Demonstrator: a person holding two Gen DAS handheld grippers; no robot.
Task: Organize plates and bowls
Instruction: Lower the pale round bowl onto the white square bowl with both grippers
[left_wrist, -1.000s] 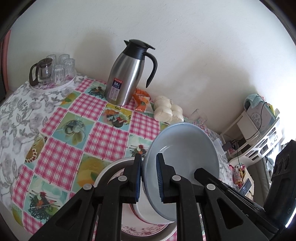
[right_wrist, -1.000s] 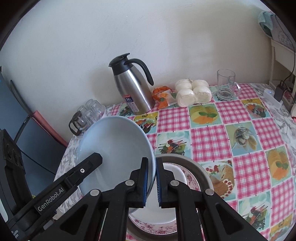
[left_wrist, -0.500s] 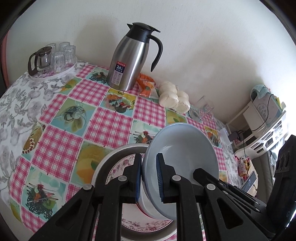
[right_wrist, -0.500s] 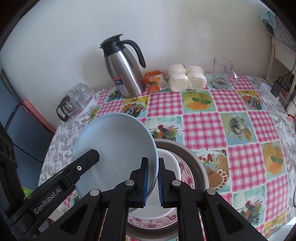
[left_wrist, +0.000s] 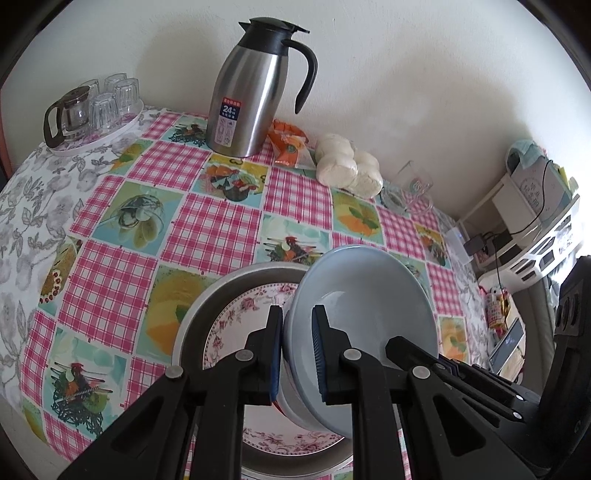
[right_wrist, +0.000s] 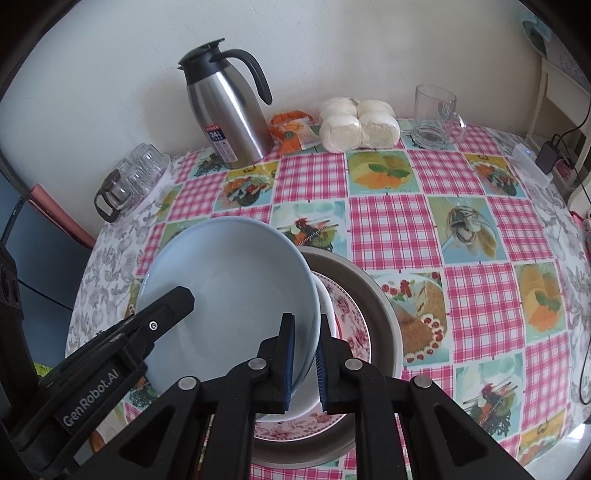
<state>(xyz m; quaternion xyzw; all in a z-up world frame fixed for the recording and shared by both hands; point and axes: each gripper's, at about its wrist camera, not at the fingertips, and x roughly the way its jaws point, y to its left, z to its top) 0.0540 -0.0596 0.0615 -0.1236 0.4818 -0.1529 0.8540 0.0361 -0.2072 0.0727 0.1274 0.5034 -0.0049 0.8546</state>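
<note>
Both tongs grip one pale blue ceramic bowl (left_wrist: 364, 314) by opposite edges of its rim. Left tongs (left_wrist: 297, 354): blue-padded black fingers pinching the rim at the bowl's 9 o'clock side. Right tongs (right_wrist: 304, 363): fingers pinching the rim at the bowl's 3 o'clock side, one pad inside the bowl and one outside.

Pale blue ceramic bowl: tilted, held over a white ceramic bowl (right_wrist: 325, 310); whether the two touch cannot be told. White bowl sits on a pink-flowered white ceramic plate (left_wrist: 236, 321), which lies inside a round grey metal tray (left_wrist: 207, 295).

Counter (left_wrist: 207, 236): covered by a pink-checked cloth with food pictures, the tray at its near edge.

Far side, against the white wall (left_wrist: 406, 74), left wrist view:
- 10 o'clock: round white tray (left_wrist: 99, 133) bearing clear drinking glasses and a small glass teapot (left_wrist: 66, 114).
- 12 o'clock: tall stainless-steel thermos jug (left_wrist: 255, 88), black lid and handle, upright.
- Just beside it at 1 o'clock: orange snack packet (left_wrist: 290, 144), then a clear bag of white round buns (left_wrist: 349, 166).
- 2 o'clock: clear glass mug (right_wrist: 437, 110), upright.
</note>
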